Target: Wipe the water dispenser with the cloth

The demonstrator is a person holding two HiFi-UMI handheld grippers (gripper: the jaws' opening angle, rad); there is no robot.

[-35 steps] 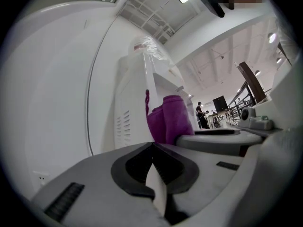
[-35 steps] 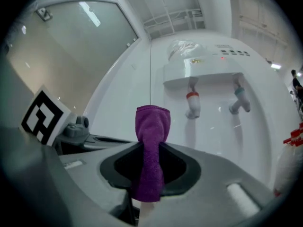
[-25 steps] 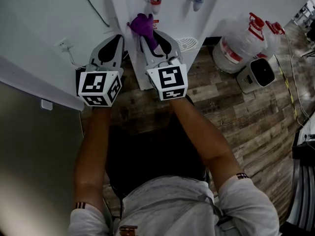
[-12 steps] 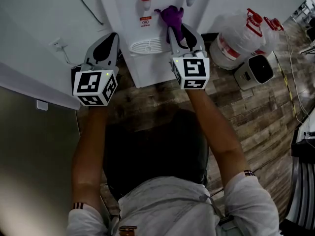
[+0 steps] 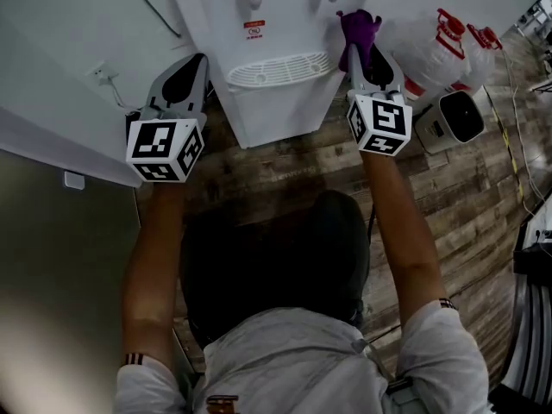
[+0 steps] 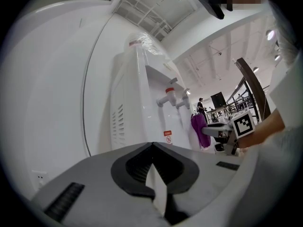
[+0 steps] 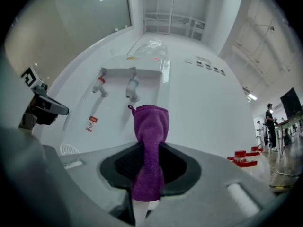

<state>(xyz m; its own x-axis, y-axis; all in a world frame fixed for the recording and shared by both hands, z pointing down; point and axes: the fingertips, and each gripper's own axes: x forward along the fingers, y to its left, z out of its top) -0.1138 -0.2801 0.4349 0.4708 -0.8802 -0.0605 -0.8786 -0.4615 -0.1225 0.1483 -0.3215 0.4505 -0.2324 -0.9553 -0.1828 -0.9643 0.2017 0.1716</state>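
Cloth [image 5: 358, 26] is clamped in the right tool [image 5: 362, 57] and held at the dispenser [image 5: 267, 110] (right edge) for wiping; left tool [image 5: 191, 67], closed empty, is held aside.

Clear bottles [image 5: 431, 54] (red caps) rest at 1 o'clock on the plank floor [image 5: 457, 222], just beside a white box unit [image 5: 454, 121]; wall socket [image 5: 100, 73] at 10 o'clock.
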